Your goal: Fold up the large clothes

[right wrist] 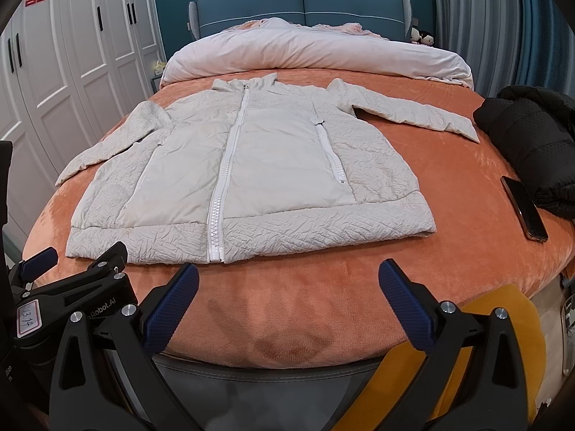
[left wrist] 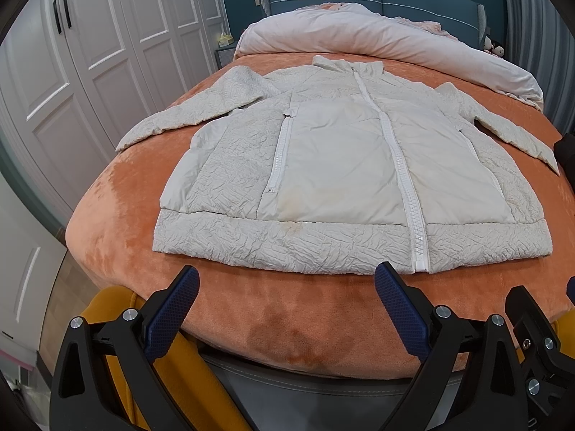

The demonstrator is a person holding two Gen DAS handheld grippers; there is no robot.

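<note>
Two grippers hover side by side above the foot of the bed, both held level and aimed toward the headboard. The left gripper (left wrist: 286, 280) has its fingers spread wide with nothing between them, tips just short of the jacket hem. The right gripper (right wrist: 288, 274) is likewise spread wide and empty, over bare blanket near the hem.

The white jacket (left wrist: 345, 165) lies flat, front up, zipped, on the orange blanket (right wrist: 467, 194), hem nearest the grippers, collar toward the headboard, both sleeves angled outward. A rolled pale duvet (right wrist: 316, 50) sits beyond the collar. At the bed's right side a black puffy garment (right wrist: 532, 136) rests well apart from the jacket, with a phone (right wrist: 524, 212) just beside it. White wardrobe doors (left wrist: 90, 54) stand to the left. Nothing lies between grippers and jacket.
</note>
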